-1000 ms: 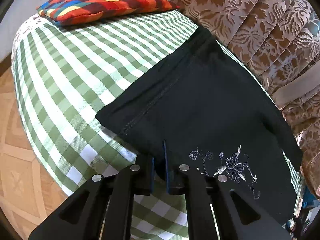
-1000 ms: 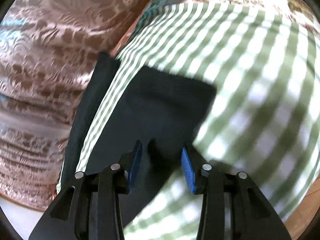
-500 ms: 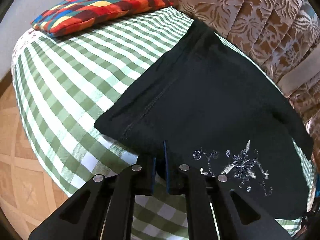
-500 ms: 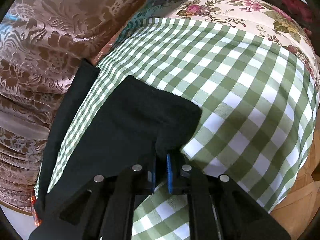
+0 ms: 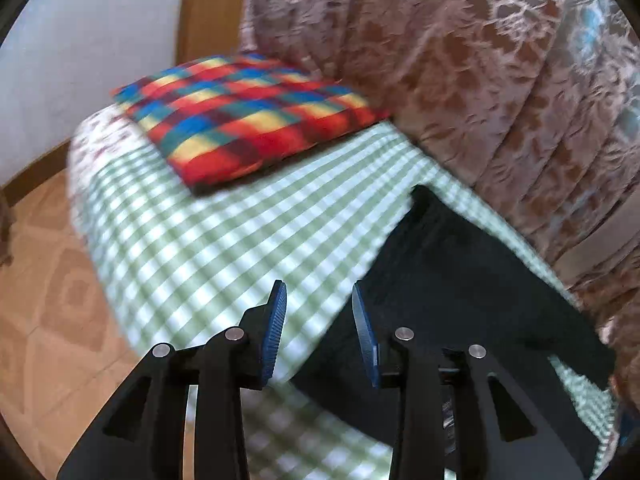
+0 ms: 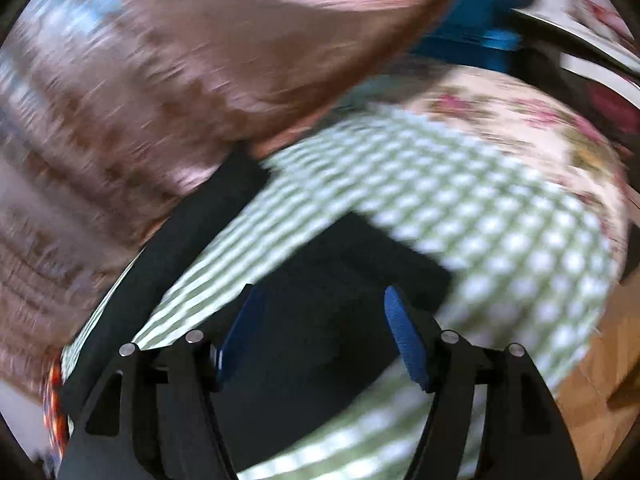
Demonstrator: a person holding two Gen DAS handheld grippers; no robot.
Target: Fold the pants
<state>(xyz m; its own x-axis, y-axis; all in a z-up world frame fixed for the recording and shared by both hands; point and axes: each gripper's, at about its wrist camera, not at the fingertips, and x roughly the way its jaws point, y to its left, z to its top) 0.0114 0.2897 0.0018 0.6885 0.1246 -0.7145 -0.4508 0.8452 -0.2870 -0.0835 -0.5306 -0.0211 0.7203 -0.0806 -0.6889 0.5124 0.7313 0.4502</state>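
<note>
Black pants (image 5: 460, 280), one pair; one cushion (image 5: 248, 112).

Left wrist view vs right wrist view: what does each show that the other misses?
Left wrist only: the red, blue and yellow plaid cushion, a white wall and the left gripper, its jaws opening with nothing between them.

Right wrist only: a floral-print sheet beyond the cloth, something blue behind it, and the right gripper, jaws opening, nothing pinched.

Both: the black pants on the green-and-white checked cloth, and the brown patterned curtain.
</note>
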